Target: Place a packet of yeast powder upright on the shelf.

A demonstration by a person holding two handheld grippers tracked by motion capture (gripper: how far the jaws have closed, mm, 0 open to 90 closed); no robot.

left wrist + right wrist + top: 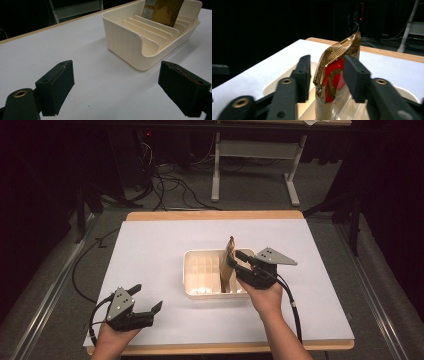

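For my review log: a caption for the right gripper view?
Right gripper open around gold packet standing upright in cream slotted tray.

right gripper (325, 77) jaws parted | gold packet (337, 72) upright between | cream tray (274, 92)

White sheet (150, 250) is spread over wooden table top (215, 214); bare wood strip is seen along far edge and near edge. Grey carpet floor (250, 190) is seen beyond table. White metal frame with two legs (216, 175) is stood on floor behind table. Black cables (170, 185) are tangled on floor at far left, near dark equipment with small red light (147, 133). Metal rails (55, 285) are laid along floor at both sides of table. Background is left dark.
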